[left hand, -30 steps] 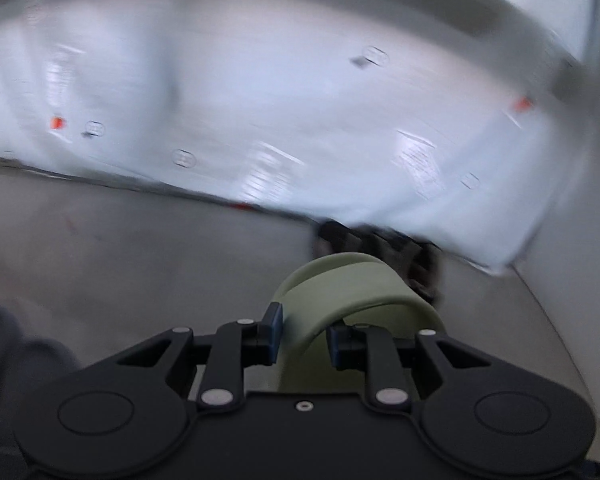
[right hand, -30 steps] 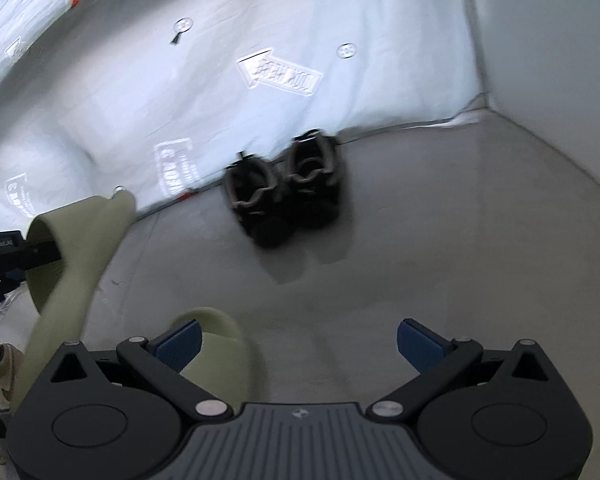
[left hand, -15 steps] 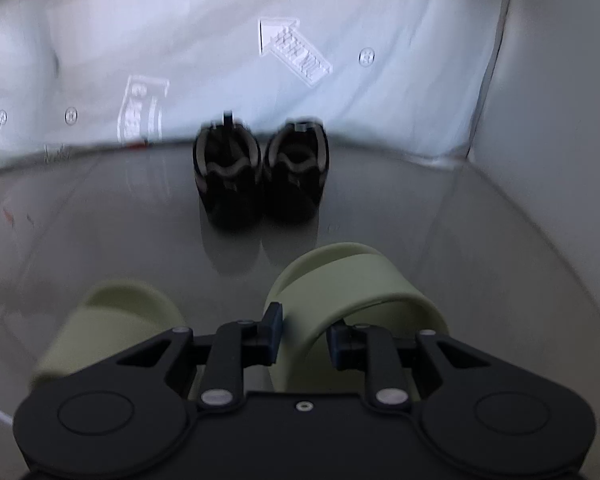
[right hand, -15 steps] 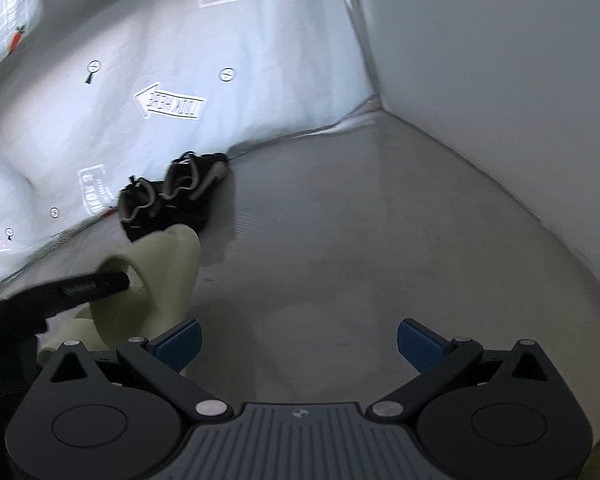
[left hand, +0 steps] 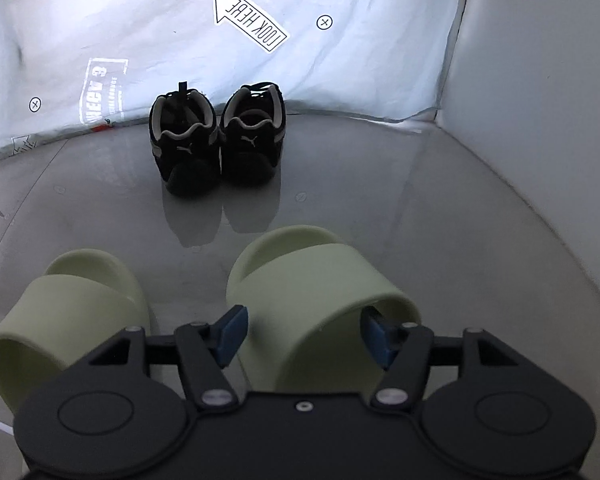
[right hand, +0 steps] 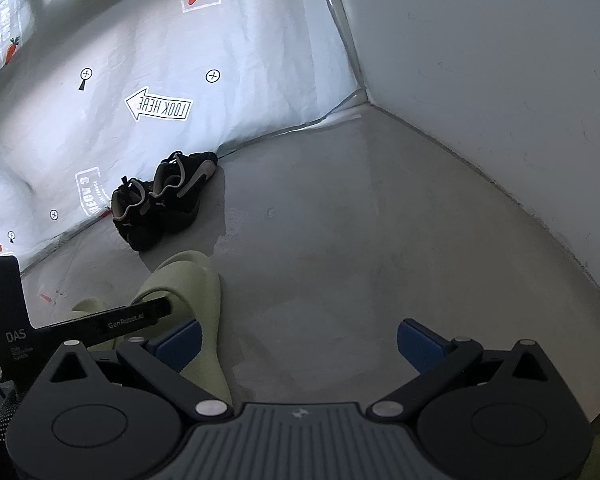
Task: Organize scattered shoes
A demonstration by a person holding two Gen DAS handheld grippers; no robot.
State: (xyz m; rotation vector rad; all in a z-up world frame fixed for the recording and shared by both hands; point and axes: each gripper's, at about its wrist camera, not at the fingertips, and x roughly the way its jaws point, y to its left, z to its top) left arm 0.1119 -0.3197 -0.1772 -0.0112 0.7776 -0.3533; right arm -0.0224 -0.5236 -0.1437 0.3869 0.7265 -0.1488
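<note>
Two pale green slides lie side by side on the grey floor. The right slide [left hand: 316,276] rests between the spread fingers of my open left gripper [left hand: 302,332]; the left slide [left hand: 72,304] sits beside it. A pair of black sneakers [left hand: 218,140] stands together against the white sheet, heels toward me. In the right wrist view the right slide [right hand: 184,284] lies left of my open right gripper [right hand: 298,344], which holds nothing; the left gripper's body [right hand: 100,322] crosses over the slides, and the sneakers [right hand: 164,196] sit beyond.
A white plastic sheet [left hand: 260,40] with printed arrow and carrot stickers covers the back wall. A plain white wall [right hand: 500,100] rises on the right and meets the sheet at a corner. Bare grey floor [right hand: 360,240] lies right of the shoes.
My left gripper swung toward the sneakers, lowered the green slide beside its mate and opened, letting it go. The right gripper shifted right, staying open.
</note>
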